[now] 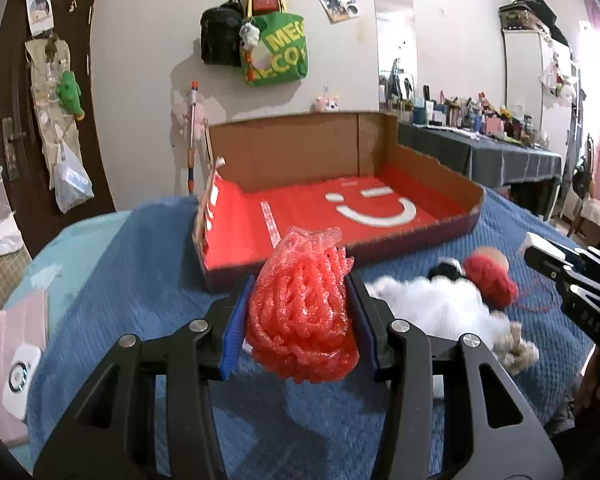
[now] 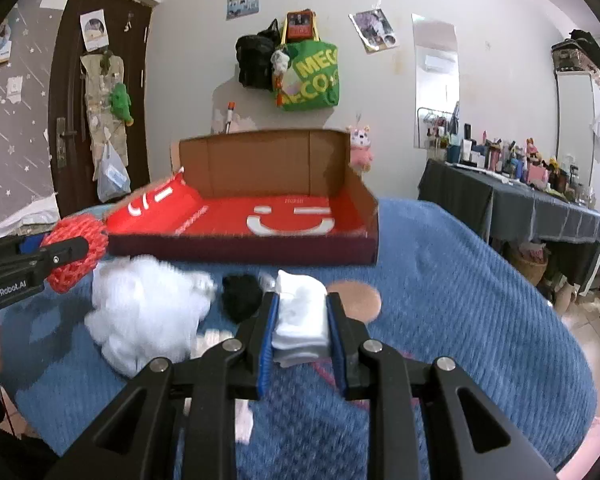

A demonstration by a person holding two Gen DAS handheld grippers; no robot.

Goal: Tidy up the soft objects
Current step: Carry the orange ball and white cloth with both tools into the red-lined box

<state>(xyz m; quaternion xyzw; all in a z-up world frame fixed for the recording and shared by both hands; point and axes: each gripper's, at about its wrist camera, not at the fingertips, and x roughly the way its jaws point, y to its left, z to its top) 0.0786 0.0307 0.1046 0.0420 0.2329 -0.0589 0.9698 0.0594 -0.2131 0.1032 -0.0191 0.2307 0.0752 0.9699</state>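
Bedroom with a pale wall hung with bags and posters; blue quilted bed cover (image 1: 148,280) filling the lower half of both views. Near the centre of each frame, an open cardboard box (image 1: 300,152) with a red floor and white smile mark, nothing inside it.

In the left wrist view, lower centre: red foam net bundle (image 1: 304,312) clamped between the blue pads of the left hand-held gripper (image 1: 300,320), lifted clear of the cover, just in front of the box's near wall. In the right wrist view, lower centre: folded white cloth (image 2: 300,320) pinched tight in the right hand-held gripper (image 2: 302,324), jaws pressed on both its sides.

Lying on the cover between grippers and box: white fluffy stuffing (image 2: 144,312) at left centre, a black soft item (image 2: 242,296) beside it, a tan round piece (image 2: 356,298) to the right of the cloth. In the left wrist view, red yarn ball (image 1: 494,280) at right, beside the stuffing.
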